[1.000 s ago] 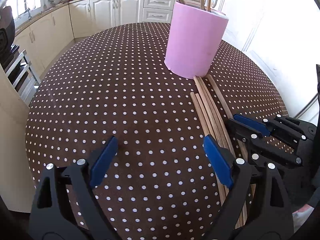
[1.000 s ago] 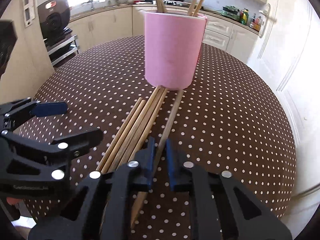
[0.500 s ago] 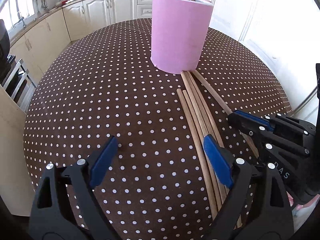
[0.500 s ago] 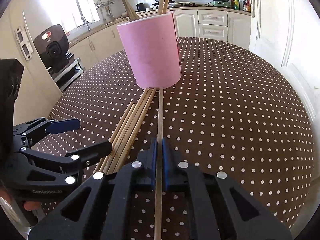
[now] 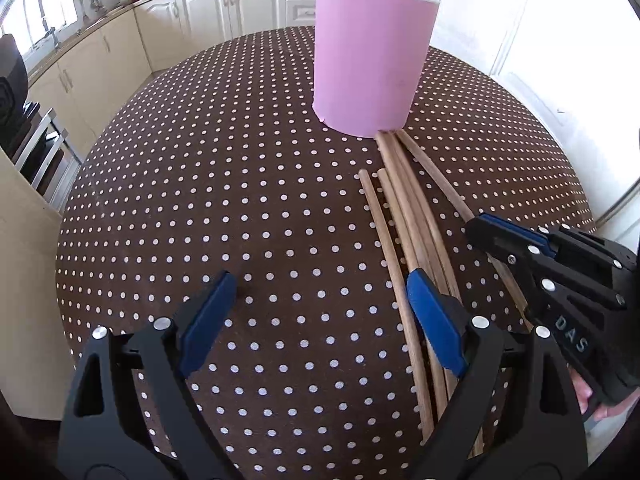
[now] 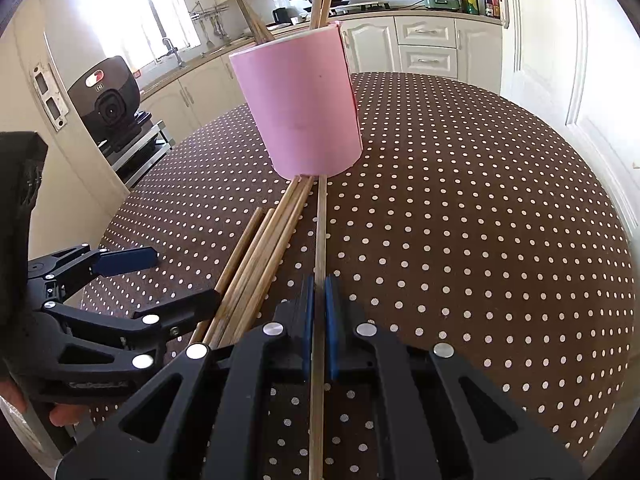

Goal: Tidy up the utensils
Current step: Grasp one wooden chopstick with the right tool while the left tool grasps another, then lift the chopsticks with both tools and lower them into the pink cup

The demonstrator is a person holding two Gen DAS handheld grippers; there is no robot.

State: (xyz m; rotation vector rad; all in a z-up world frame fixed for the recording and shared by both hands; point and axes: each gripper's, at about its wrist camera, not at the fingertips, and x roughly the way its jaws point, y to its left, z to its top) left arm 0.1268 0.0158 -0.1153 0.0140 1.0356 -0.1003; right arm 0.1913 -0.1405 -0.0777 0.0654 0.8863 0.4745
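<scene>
Chopsticks, wooden, loose bundle (image 6: 256, 268): lying flat on the brown surface with white dots (image 6: 460, 240), far ends touching or nearly touching the base of the pink cylindrical holder (image 6: 300, 108); two of the bundle end short of it. Bundle also seen from the left wrist view (image 5: 408, 216), running from the holder's foot (image 5: 368, 52) toward the camera.

Single chopstick (image 6: 320, 240): set just apart from the bundle on its right side, lying straight from the holder's base back between the blue pads of the right tongs (image 6: 319, 312). Right tongs: jaws have just been closing and now clamp this stick; seen from the side in the left wrist view (image 5: 500, 236), the stick (image 5: 436, 176) emerging from their tip toward the holder.

Holder contents: several more sticks standing upright or leaning, tops rising above the rim.

Left tongs (image 5: 320, 312): jaws spread wide, nothing between the pads; the right-hand pad hangs over the near part of the bundle, the other over bare surface. In the right wrist view (image 6: 160, 276) they sit just left of the bundle, a fingertip (image 6: 64, 416) visible beneath their handle.

Surroundings: cream kitchen cabinets (image 6: 428, 44), black appliance on a rack (image 6: 108, 96).
</scene>
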